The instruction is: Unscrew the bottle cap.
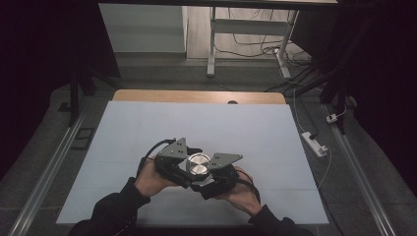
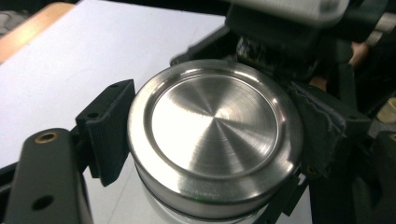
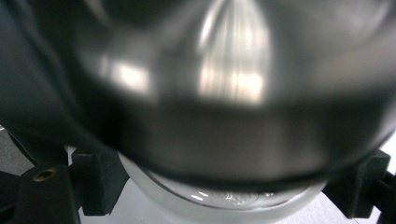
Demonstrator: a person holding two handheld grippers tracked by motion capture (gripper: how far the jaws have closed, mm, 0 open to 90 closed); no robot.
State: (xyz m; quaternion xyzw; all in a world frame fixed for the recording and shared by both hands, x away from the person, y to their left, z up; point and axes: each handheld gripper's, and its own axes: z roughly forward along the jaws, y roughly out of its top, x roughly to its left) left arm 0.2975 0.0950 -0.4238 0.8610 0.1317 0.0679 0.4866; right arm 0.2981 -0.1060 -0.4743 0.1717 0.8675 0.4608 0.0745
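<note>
We hold a jar (image 1: 198, 167) between both tongs above the table (image 1: 147, 128).
Left tongs (image 2: 205, 140) pinch the metal lid (image 2: 215, 126), right tongs (image 3: 224, 186) clamp the glass body (image 3: 224, 198), likely for unscrewing.

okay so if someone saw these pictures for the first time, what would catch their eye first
The shiny round metal lid, lit bright against the dark room, sits on a clear glass jar above the near middle of the pale table sheet. The left gripper clamps the lid's rim from both sides. The right gripper grips the glass body just under it.
</note>
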